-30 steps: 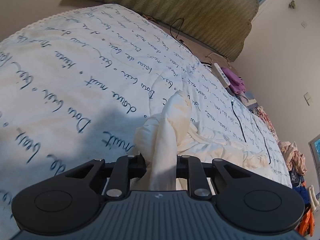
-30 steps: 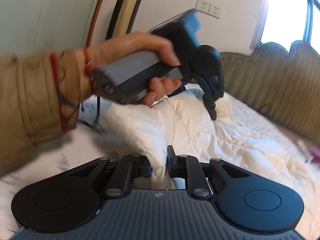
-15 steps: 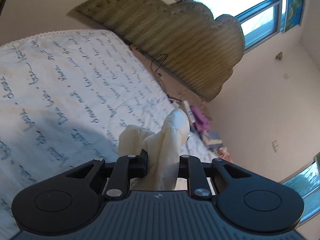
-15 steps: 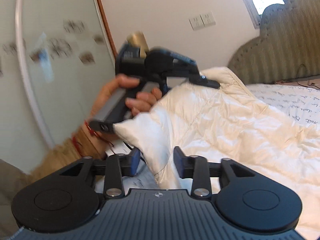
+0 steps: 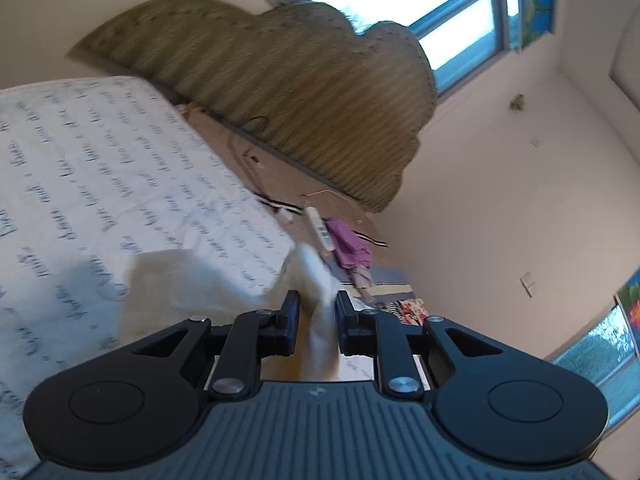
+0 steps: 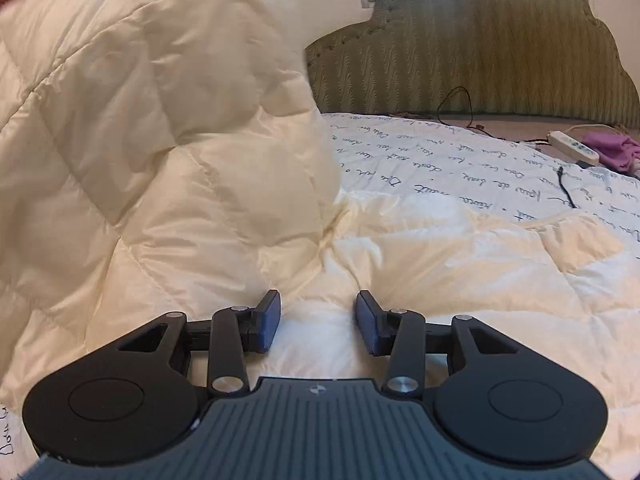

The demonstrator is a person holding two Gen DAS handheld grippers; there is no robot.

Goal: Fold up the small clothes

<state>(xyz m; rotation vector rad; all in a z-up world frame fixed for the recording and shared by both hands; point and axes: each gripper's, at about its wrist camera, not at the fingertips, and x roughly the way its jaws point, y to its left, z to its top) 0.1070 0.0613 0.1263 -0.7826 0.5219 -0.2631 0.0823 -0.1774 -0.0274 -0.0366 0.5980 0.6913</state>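
A second ago the right gripper [image 6: 318, 322] was pinching a fold of the puffy cream jacket [image 6: 168, 128]. Now its jaws stand apart with nothing between them, and the cloth lies under them. The person's hand that showed in its view then is gone from sight. The left gripper [image 5: 316, 324] has gone up, so its view now shows the window [image 5: 432, 12] and wall [image 5: 520, 184] more than the bed [image 5: 100, 184].

The left jaws are clamped on a cream strip of the jacket. One part of the jacket is lifted up high on the left, and the rest lies spread on the bed.

The jacket is soft and puffy, with stitched squares. The bed sheet is white with dark curly writing. The headboard [image 6: 480, 52] is green, stripy, and wavy along the top.
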